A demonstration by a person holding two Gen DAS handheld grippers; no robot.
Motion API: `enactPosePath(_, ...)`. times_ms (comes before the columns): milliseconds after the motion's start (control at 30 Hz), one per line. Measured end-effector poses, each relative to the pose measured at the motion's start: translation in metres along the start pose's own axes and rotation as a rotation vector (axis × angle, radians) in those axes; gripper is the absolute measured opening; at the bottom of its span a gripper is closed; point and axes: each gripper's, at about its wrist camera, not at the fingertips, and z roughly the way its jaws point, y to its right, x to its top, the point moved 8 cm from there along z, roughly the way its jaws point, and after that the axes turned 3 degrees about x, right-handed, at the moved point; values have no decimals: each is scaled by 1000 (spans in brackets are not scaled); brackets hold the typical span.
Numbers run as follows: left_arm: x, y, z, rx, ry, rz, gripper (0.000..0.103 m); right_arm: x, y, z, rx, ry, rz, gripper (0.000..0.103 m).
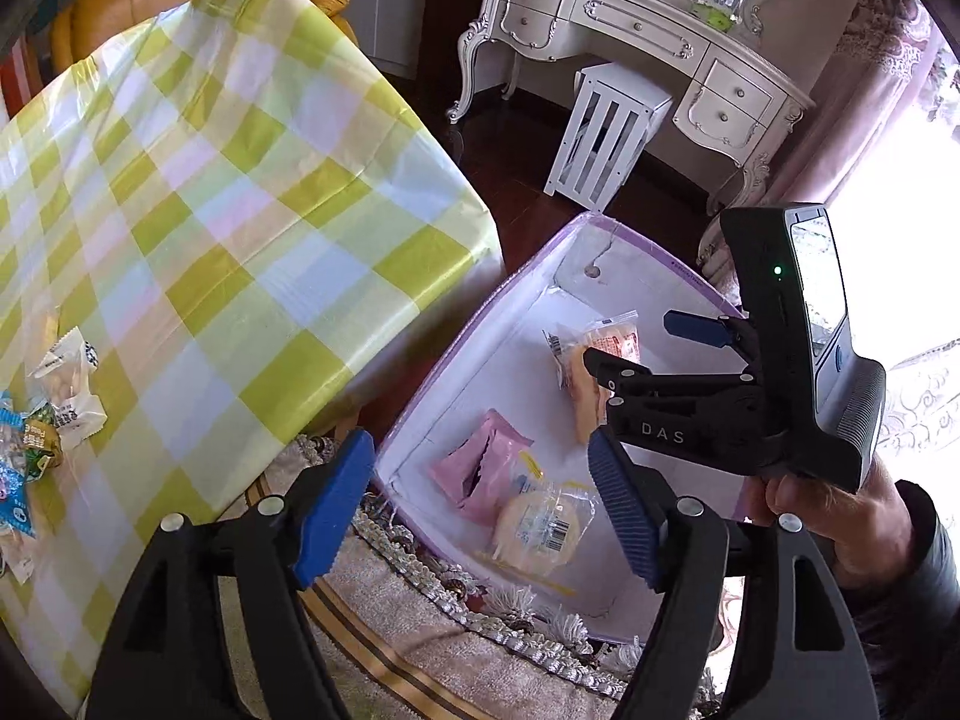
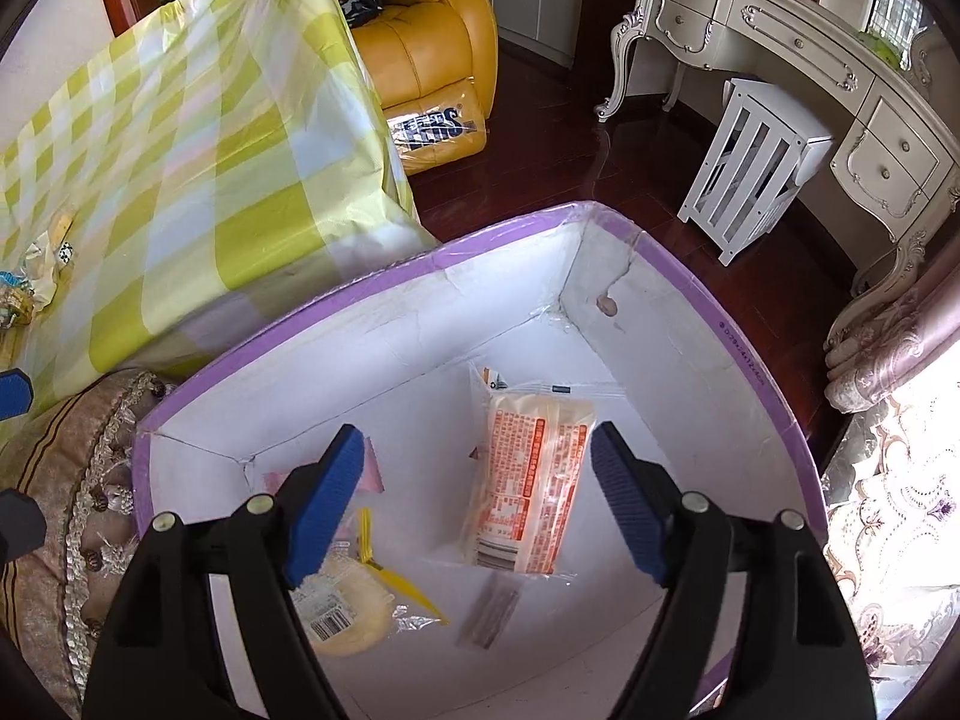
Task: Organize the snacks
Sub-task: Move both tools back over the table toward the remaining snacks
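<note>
Left wrist view: your left gripper [image 1: 480,504] hangs over the near rim of the box [image 1: 528,264], jaws spread wide, nothing between the blue pads. The box has a purple rim and white walls, and sits on the floor just beside the table [image 1: 228,180] with the green checked cloth. Inside it lie a pink packet [image 1: 477,471], a round pale bun in clear wrap [image 1: 540,525] partly over the pink one, and a long orange-printed packet [image 1: 594,354] toward the far side. Your right gripper [image 1: 648,342] reaches in above that long packet, jaws apart, empty; your right hand [image 1: 840,516] holds its grip. More wrapped snacks [image 1: 48,414] sit in a heap at the left edge of the table.

Right wrist view: your right gripper [image 2: 480,504] points down into the box [image 2: 384,294], jaws wide, gripping nothing. The long orange-printed packet [image 2: 528,480] lies on the box floor below and between the pads, clear of both. The round bun [image 2: 342,606] lies at lower left, partly behind the left pad; a corner of the pink packet [image 2: 375,477] shows behind it.
</note>
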Motion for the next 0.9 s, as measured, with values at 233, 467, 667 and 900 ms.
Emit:
enactPosePath(233,16,-30,-67,245,262,38,93,21,-20,-22,-33,71,6,78)
enactPosePath(467,16,-69,-124,383,458,-11,98,47,-65,-54,16,159,-44,78)
enactPosePath(667,1,-105,-140,371,446,-96,98,64,-114,-75,36,257,-104,78)
enactPosePath(900,-25,-161,-147,347,441,-256,98,67,-168,-73,132,229,-131,78)
